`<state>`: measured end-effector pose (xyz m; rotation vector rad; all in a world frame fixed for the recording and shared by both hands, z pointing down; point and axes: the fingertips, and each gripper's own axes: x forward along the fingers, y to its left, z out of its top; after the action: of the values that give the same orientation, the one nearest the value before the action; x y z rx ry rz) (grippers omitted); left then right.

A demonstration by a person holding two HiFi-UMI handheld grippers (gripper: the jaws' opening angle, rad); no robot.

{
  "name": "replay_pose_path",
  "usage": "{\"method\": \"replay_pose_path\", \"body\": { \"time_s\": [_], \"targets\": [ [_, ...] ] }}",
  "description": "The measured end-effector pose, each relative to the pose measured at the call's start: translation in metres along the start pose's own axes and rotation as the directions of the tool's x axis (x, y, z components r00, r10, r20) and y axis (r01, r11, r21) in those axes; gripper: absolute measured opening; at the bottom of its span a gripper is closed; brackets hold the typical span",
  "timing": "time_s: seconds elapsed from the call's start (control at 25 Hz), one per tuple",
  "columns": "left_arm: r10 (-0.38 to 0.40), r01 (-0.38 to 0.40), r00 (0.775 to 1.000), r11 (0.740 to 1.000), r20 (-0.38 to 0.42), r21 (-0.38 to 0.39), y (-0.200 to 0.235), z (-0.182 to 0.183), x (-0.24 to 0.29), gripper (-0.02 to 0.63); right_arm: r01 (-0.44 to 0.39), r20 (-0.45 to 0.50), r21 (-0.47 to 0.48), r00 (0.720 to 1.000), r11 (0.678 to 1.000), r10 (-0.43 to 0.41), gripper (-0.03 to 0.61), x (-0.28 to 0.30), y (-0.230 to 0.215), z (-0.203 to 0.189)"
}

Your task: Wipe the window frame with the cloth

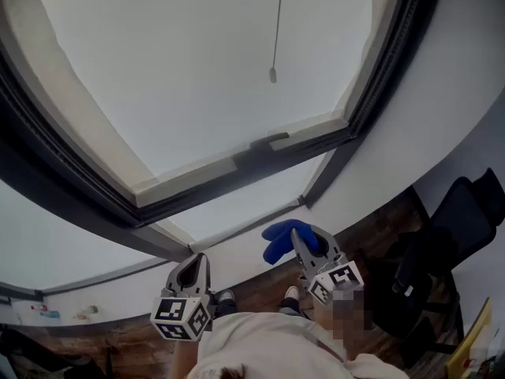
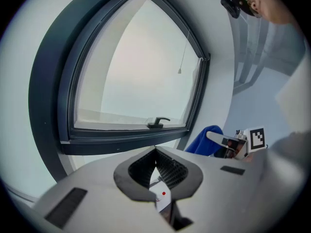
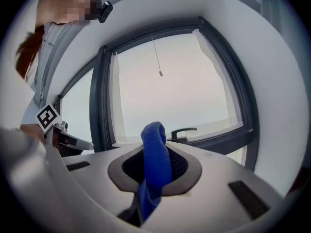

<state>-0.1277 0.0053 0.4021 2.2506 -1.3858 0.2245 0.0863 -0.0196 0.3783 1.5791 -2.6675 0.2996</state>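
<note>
White wall curved around the big window ahead of us, its dark window frame (image 2: 51, 81) running up both sides and along a lower rail on which a window handle (image 1: 268, 142) sat; a blind cord (image 1: 272, 75) hung in front of the pale pane. Both tools were held low and near our body, well apart from the frame, so we judged that the wiping had not begun. The right gripper (image 1: 308, 247) was clamped on the blue cloth (image 3: 153, 140), which stood up between its jaws in a narrow fold, with a loose tail drooping below them. The left gripper (image 1: 192, 271) had its jaws closed together with nothing between them, and it hung to the left of the other. An office chair (image 1: 458, 227) stood on the dark floor at the far right. From here we saw a few ways the job could go wrong. Only a thin fold was pinched, so friction along the rail could pull the cloth out of the jaws. If the right tool met the frame at a poor angle, its hard jaw tips rather than the cloth could rub the dark surface. The handle stuck up from the lower rail and could snag the loose tail on a pass.
</note>
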Motion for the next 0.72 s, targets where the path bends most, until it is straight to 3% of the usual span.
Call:
{"method": "replay_pose_path", "body": {
  "time_s": [0.32,0.6,0.72],
  "targets": [
    [0.044,-0.046,0.995,0.999,0.089,0.015,-0.124,-0.008,0.038,0.005,-0.058,-0.073,-0.066,0.996,0.996,0.053,0.048,-0.067,-0.1,0.013],
    [0.207,-0.206,0.973,0.978,0.1,-0.015,-0.131,-0.023,0.016,0.005,-0.092,-0.12,-0.033,0.989,0.995,0.088,0.049,-0.093,-0.136,0.002],
    [0.242,-0.242,0.964,0.97,0.113,-0.015,-0.126,-0.018,0.012,0.005,-0.103,-0.118,-0.029,0.988,0.994,0.099,0.049,-0.09,-0.14,0.003]
  ]
}}
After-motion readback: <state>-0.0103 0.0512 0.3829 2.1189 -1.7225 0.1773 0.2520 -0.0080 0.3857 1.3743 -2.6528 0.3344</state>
